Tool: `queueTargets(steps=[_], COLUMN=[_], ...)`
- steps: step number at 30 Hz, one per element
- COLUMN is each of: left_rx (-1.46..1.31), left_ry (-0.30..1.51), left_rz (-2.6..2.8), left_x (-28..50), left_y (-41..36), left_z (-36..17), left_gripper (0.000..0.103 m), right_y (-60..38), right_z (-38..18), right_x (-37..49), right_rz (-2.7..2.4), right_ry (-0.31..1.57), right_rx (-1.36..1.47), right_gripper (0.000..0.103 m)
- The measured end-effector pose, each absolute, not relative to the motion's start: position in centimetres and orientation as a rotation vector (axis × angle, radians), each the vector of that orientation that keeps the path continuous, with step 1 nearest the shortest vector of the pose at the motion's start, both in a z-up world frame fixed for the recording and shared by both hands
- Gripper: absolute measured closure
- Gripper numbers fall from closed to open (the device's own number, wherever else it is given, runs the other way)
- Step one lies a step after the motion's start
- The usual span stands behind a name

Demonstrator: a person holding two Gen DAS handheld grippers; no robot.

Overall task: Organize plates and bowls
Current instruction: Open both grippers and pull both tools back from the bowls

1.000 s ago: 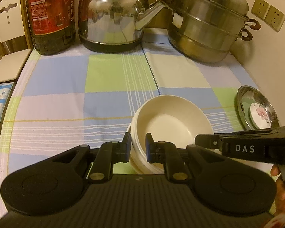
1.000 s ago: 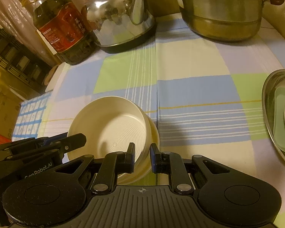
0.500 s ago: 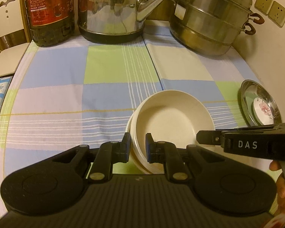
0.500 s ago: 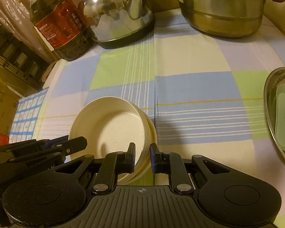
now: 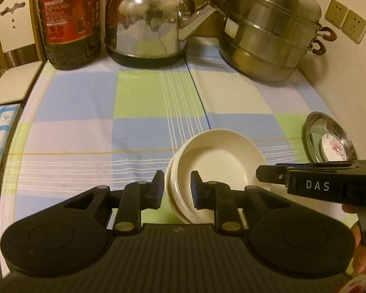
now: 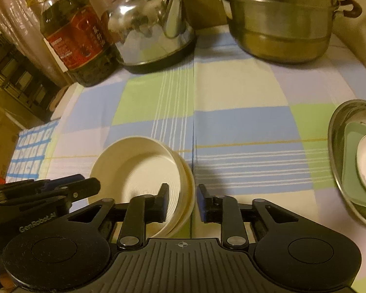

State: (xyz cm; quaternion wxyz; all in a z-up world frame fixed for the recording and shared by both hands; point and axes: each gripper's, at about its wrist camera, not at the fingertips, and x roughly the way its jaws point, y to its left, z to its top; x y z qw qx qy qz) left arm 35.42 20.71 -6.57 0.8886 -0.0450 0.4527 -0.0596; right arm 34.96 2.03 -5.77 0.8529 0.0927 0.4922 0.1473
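Note:
A stack of cream bowls (image 5: 217,156) sits on the checked tablecloth, nested and slightly tilted. My left gripper (image 5: 177,188) straddles the stack's left rim, and its jaws are opening with a small gap at the pads. My right gripper (image 6: 181,200) straddles the right rim of the same stack (image 6: 136,166). One of its fingers is inside the bowl and one outside, and its jaws are opening too. Each gripper shows in the other's view: the right gripper (image 5: 305,175) and the left gripper (image 6: 48,190).
A steel dish (image 6: 336,127) at the right holds a green square plate (image 6: 351,144) and a small white saucer (image 5: 334,146). At the back stand an oil bottle (image 5: 68,19), a steel kettle (image 5: 146,22) and a stacked steamer pot (image 5: 268,31). A wall runs along the right.
The jaws of both grippers have spread wider around the bowl rims. The hands and the bowl stack have stayed almost where they were.

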Motion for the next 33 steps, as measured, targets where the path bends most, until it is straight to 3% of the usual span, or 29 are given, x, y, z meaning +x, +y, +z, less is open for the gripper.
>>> queueTargets(steps=[5, 11, 33], left_rx=[-0.076, -0.068, -0.128], left_ry=[0.897, 0.839, 0.867], left_rz=[-0.112, -0.072, -0.003], left_x=[33.7, 29.9, 15.4], left_y=[20.4, 19.9, 13.4], left_z=[-4.7, -2.3, -0.7], left_gripper=[0.082, 0.074, 0.073], right_y=[1.2, -0.6, -9.5], right_z=[-4.4, -2.2, 0.0], right_x=[33.8, 30.9, 16.5], right_rz=[0.321, 0.360, 0.430], right_ry=[0.989, 0.906, 0.877], right_rx=[0.216, 0.225, 0.179], right_gripper=[0.066, 0.056, 0.052])
